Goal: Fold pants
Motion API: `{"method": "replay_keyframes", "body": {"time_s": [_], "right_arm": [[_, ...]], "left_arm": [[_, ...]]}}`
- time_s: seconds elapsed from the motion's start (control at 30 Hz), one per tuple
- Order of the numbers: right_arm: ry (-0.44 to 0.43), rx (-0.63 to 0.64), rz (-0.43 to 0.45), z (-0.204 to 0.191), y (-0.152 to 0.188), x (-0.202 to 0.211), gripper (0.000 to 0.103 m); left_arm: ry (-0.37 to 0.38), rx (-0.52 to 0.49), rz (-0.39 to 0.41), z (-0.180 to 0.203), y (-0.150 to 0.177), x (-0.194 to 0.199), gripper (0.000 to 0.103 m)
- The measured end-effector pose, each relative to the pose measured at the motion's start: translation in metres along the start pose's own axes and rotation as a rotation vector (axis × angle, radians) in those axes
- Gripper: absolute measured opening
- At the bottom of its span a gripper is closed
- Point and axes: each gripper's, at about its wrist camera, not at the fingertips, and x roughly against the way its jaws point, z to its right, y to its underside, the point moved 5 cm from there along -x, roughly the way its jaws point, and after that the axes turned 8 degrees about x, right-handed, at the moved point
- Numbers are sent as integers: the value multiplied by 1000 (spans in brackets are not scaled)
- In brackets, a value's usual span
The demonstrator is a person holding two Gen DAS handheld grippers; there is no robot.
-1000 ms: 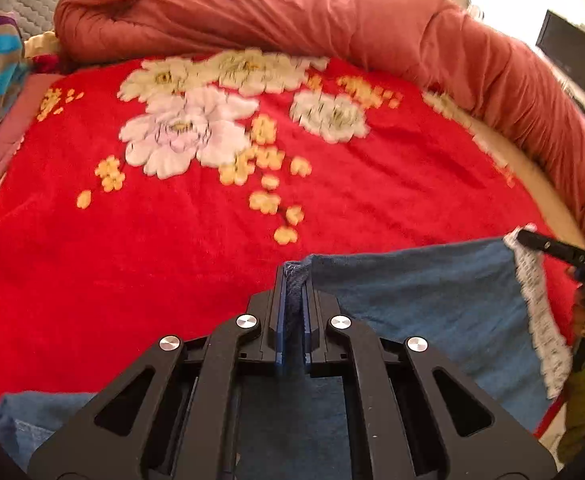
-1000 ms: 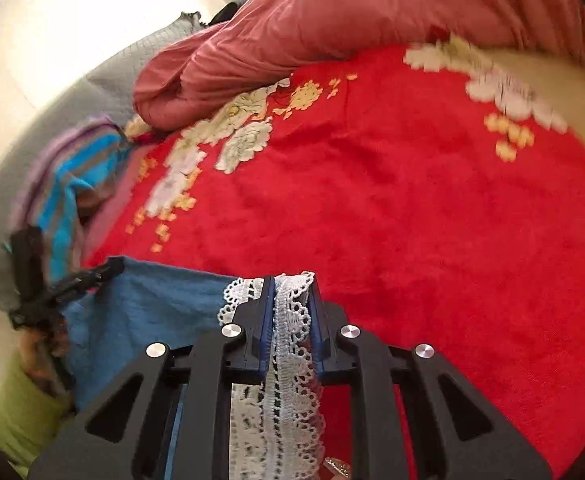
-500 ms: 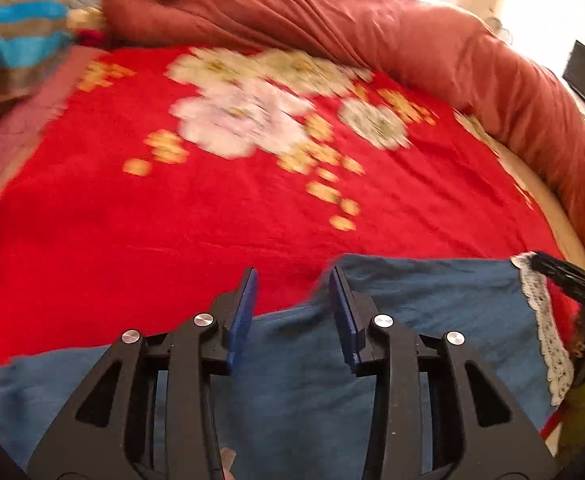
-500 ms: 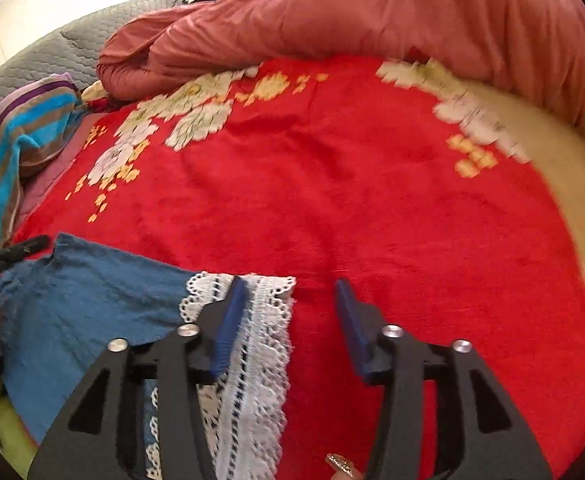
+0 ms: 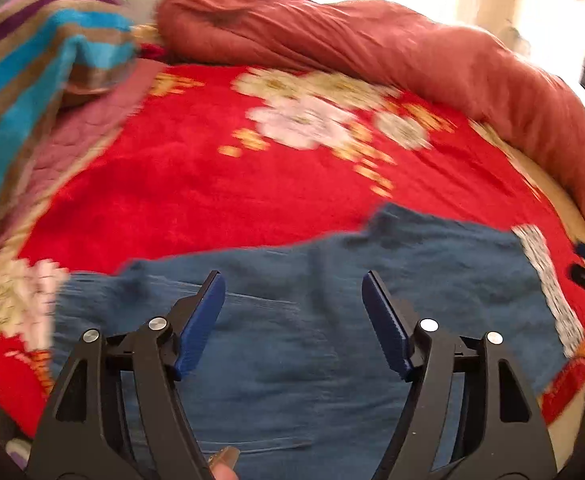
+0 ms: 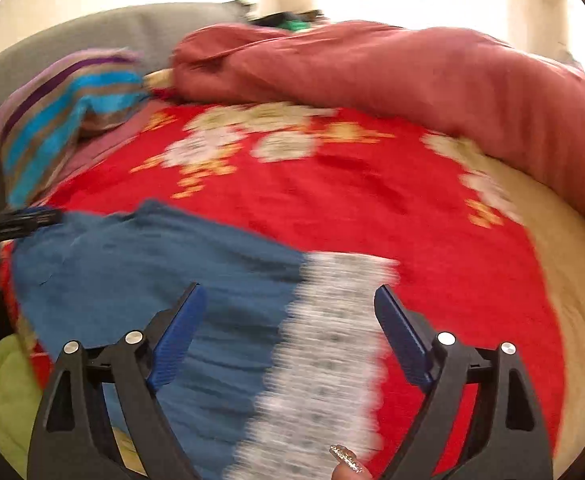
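Blue pants (image 5: 332, 320) with a white lace hem (image 5: 548, 288) lie flat on the red flowered blanket (image 5: 212, 192). My left gripper (image 5: 294, 284) is wide open and empty, raised above the pants' middle. My right gripper (image 6: 286, 296) is wide open and empty above the lace hem (image 6: 332, 340) and the blue cloth (image 6: 152, 272). The left gripper's tip shows at the left edge of the right wrist view (image 6: 24, 220). Both views are blurred by motion.
A rolled rust-red duvet (image 5: 372, 52) runs along the back and right of the bed. A striped blue and brown blanket (image 5: 32, 72) lies at the back left. A grey pillow (image 6: 92, 32) sits behind it. Green cloth (image 6: 4, 392) shows at lower left.
Both grippers were shut on the pants, the right on the lace hem. They opened, let go and pulled back and up. The pants now lie flat on the blanket.
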Motion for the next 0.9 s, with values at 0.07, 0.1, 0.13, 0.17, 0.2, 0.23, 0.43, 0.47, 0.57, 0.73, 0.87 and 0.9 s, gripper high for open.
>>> {"method": "replay_keyframes", "body": {"time_s": [0.07, 0.1, 0.13, 0.17, 0.2, 0.23, 0.43, 0.47, 0.57, 0.73, 0.87, 0.9], "right_arm": [[-17, 53, -45, -21, -7, -19, 90], [-10, 85, -80, -29, -8, -32, 90], [5, 112, -120, -33, -7, -44, 91], [48, 130, -168, -31, -2, -57, 91], [96, 137, -209, -27, 4, -66, 91], [135, 132, -248, -20, 10, -73, 91], [45, -75, -238, 14, 31, -71, 95], [59, -62, -243, 13, 32, -71, 95], [101, -18, -254, 3, 30, -72, 96], [81, -79, -162, 7, 24, -37, 96], [71, -60, -113, -2, 22, -7, 97], [67, -47, -103, -7, 22, 1, 97]], "left_arm": [[44, -54, -63, 19, 6, -19, 63], [28, -51, -97, 20, 9, -33, 63], [-26, -39, -121, 14, 12, -43, 63], [-78, -32, -134, 4, 15, -50, 63], [-100, -25, -132, -4, 17, -53, 63], [-103, -8, -121, -14, 18, -54, 63], [-13, 71, -92, -39, 21, -45, 56], [-17, 64, -86, -38, 21, -46, 57], [-16, 49, -68, -34, 22, -42, 59], [-13, 7, -36, -18, 20, -13, 75], [1, -26, -12, 1, 24, 9, 85], [4, -32, -11, 4, 25, 12, 87]]}}
